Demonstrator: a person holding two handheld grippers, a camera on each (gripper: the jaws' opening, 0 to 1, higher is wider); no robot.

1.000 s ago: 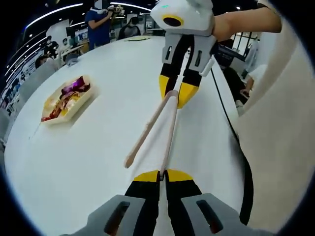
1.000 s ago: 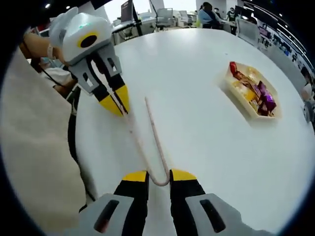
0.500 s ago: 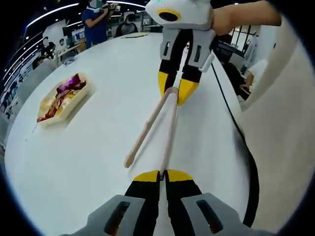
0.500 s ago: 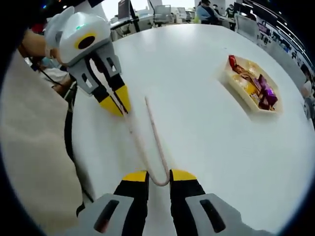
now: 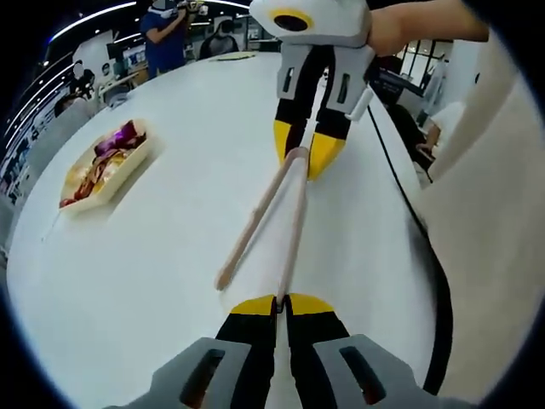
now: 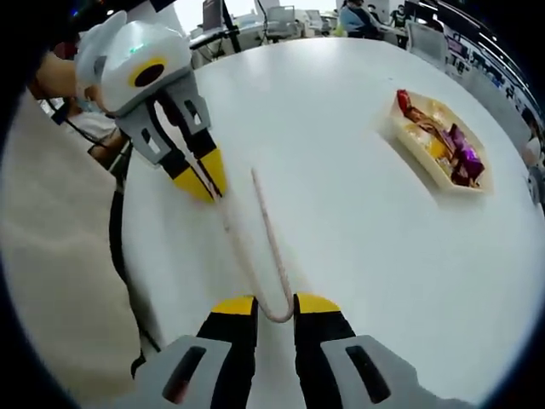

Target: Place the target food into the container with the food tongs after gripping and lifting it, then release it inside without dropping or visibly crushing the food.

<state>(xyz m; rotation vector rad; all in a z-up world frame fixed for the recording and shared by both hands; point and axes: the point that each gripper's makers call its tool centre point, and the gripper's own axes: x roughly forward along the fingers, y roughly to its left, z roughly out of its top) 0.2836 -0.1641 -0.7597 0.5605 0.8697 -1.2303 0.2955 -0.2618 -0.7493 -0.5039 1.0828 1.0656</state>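
My left gripper (image 5: pixel 282 304) clamps one tongs (image 5: pixel 271 215) tip, right gripper (image 6: pixel 274 304) brackets the bend; risk: tongs twist loose.

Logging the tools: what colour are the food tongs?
Pale pinkish beige food tongs, clearest in the left gripper view.

A broad white round-edged counter (image 5: pixel 153 256) carries a shallow cream plastic tray of red, yellow and purple food (image 5: pixel 100 165), well apart from the counter's near edge.
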